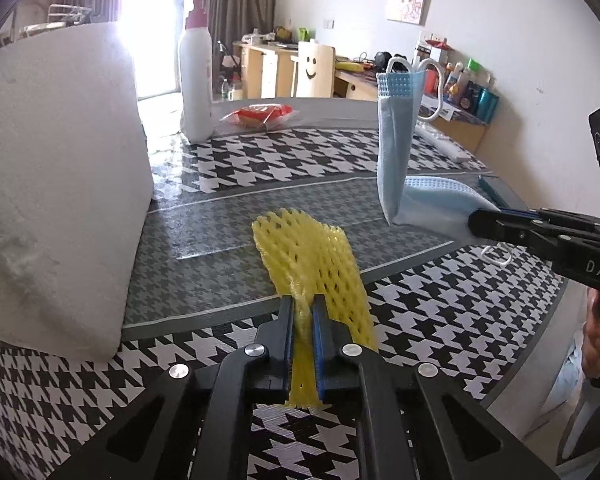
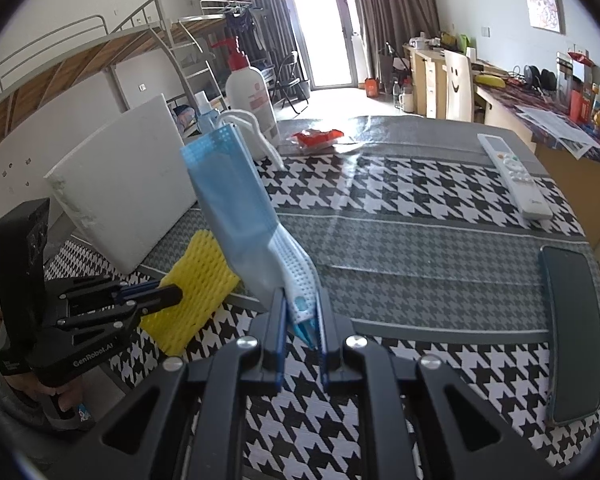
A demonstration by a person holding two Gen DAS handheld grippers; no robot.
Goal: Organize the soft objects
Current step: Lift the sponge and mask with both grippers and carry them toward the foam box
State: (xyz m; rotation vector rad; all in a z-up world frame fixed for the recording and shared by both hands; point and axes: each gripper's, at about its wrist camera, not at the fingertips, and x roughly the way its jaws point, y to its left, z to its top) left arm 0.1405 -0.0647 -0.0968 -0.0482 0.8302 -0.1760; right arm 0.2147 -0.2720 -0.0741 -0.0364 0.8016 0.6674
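Houndstooth tablecloth (image 1: 440,320), cluttered dorm room

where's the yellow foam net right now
The yellow foam net is pinched in the left gripper, low over the houndstooth tablecloth, between the white foam block and the blue face mask held by the right gripper.

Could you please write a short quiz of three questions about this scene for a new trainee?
1. True or false: the left gripper is shut on the yellow foam net.
2. What does the right gripper hold? A) remote control B) blue face mask C) phone
3. Fill in: the white foam block stands beside the ____ net.

Key:
1. True.
2. B, the blue face mask; the remote control and the phone lie on the table.
3. Yellow.
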